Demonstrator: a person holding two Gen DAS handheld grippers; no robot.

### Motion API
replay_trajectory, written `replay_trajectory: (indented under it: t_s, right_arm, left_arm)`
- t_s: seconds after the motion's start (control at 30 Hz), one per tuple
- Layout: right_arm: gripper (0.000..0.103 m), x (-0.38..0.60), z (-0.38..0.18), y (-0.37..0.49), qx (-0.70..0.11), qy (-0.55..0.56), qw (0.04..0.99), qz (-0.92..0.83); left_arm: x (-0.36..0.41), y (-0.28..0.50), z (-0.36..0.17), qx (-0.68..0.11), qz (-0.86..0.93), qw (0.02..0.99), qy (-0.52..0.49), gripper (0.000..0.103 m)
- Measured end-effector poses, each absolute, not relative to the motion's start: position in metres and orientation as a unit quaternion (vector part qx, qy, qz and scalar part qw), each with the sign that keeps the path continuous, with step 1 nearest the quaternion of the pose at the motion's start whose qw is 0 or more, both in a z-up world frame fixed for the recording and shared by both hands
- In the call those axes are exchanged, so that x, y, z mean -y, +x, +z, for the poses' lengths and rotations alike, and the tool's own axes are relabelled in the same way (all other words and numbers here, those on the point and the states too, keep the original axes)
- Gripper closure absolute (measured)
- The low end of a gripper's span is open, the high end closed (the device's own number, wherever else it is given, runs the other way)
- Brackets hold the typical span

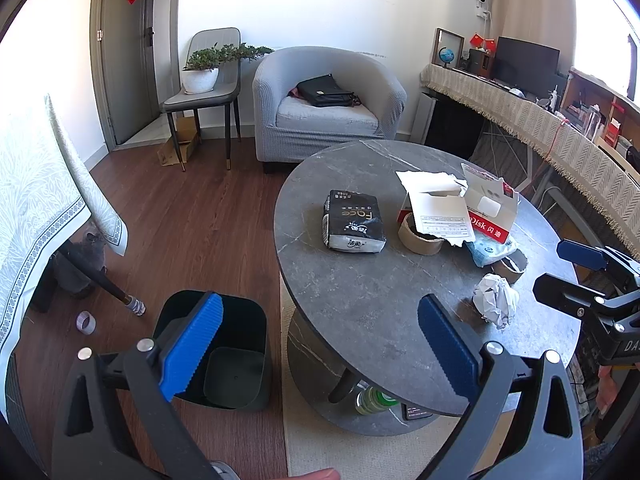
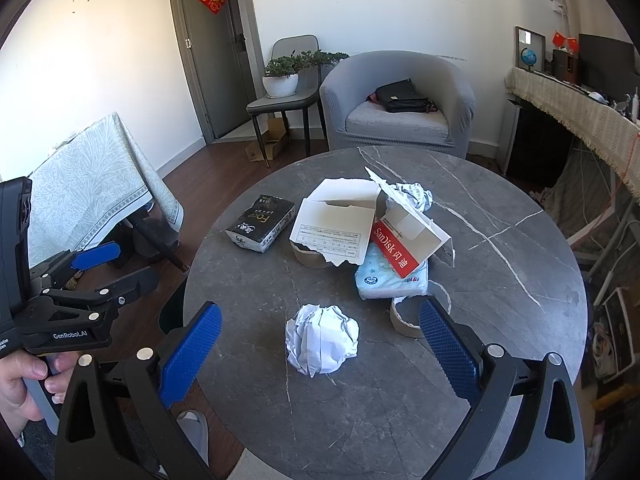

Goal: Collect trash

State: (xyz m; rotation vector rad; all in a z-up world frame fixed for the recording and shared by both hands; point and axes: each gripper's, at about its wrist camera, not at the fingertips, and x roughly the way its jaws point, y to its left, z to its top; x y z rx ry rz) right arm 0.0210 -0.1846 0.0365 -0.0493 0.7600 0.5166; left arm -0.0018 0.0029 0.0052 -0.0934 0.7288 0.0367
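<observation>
Left wrist view: left gripper (image 1: pixel 320 344) with jaws spread wide and nothing between them, hovering over the near edge of the round grey table (image 1: pixel 360 312), one blue finger above the dark bin (image 1: pixel 224 360) on the wood floor just beside the table. Right wrist view: right gripper (image 2: pixel 320 354) likewise wide apart and empty, poised above the crumpled white paper ball (image 2: pixel 320 340) lying near the table's front edge, not touching it. Farther back, a black tissue pack (image 2: pixel 260 222), then a heap: torn white card (image 2: pixel 336 224) draped over a brown tape roll (image 2: pixel 310 256), a red-and-white SanDisk box (image 2: pixel 404 240) leaning on a pale blue tissue packet (image 2: pixel 390 280), a second tape roll (image 2: pixel 406 320) just in front, another paper wad (image 2: pixel 414 196) behind. Bottom left, a hand (image 2: pixel 24 384) gripping the other tool's handle.
</observation>
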Motion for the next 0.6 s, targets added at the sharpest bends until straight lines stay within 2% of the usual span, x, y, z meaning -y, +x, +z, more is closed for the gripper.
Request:
replay_trajectory:
  t_s: [0.6]
  right_arm:
    - [0.003,0.1805,0.0366,0.0222,-0.367,-0.025,0.896,0.249]
  left_arm:
    - [-0.0035,-0.0014,0.0063,-0.356,0.017,0.933,-0.049,0.003]
